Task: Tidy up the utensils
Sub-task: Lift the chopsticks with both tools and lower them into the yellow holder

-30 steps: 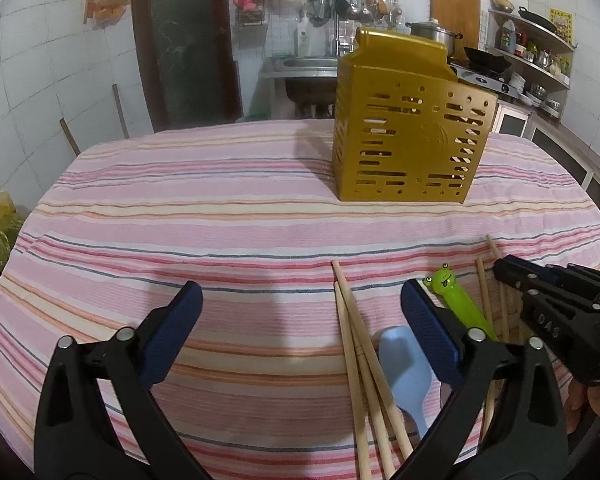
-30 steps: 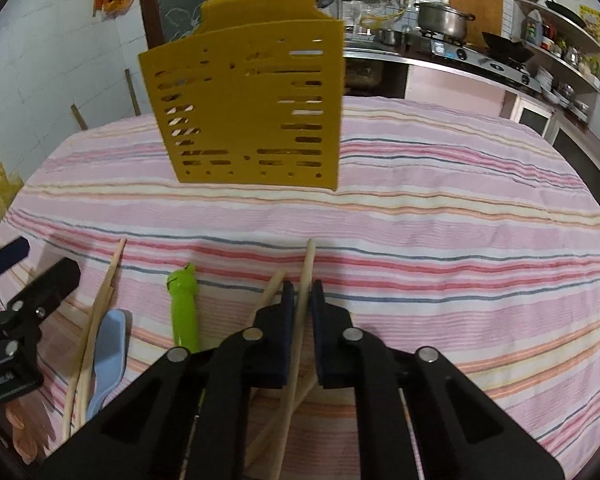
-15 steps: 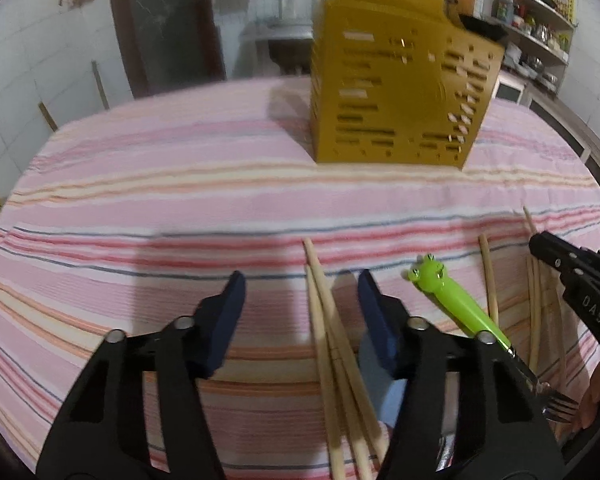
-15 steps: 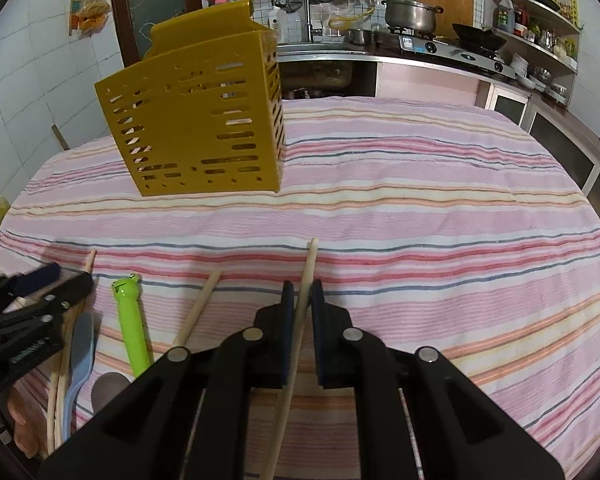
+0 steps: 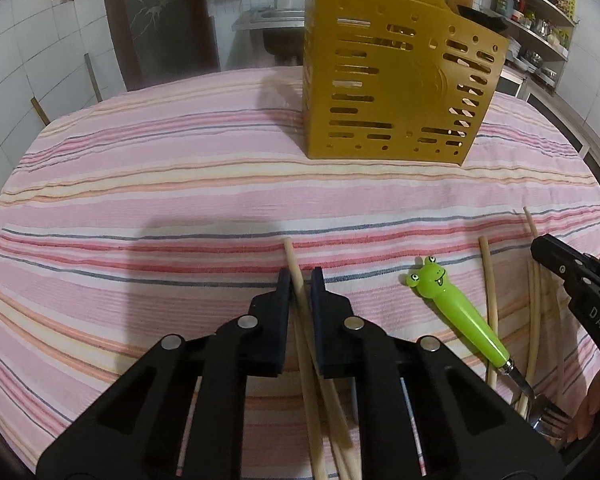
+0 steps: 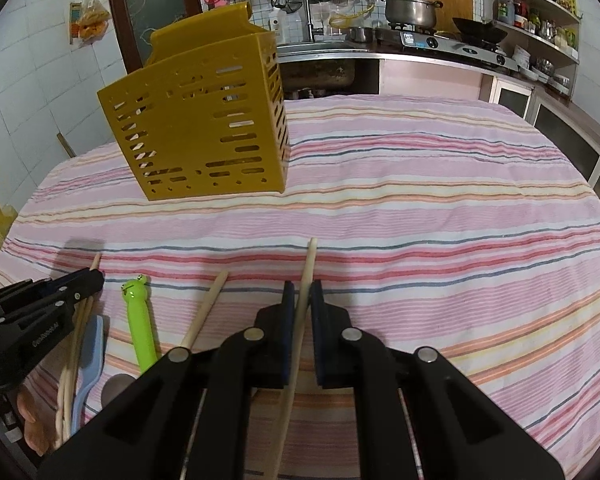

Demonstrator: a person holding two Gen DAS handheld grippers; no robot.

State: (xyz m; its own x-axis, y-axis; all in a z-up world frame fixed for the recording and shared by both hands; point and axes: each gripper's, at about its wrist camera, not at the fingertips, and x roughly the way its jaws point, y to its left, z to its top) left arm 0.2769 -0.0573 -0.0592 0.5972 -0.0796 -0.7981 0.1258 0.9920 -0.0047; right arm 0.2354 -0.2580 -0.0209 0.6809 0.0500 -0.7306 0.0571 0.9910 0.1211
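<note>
Wooden, slender chopstick (image 5: 293, 265) sat clamped in the left gripper (image 5: 299, 280) — wide apart a second earlier; the right gripper (image 6: 301, 292) stayed clenched on another chopstick (image 6: 309, 260).

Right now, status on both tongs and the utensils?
Left tongs shut on a chopstick. Right tongs shut on another chopstick. Yellow holder ahead, path open.

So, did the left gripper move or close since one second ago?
Yes. The left gripper closed on a chopstick and came nearer the yellow holder.
</note>
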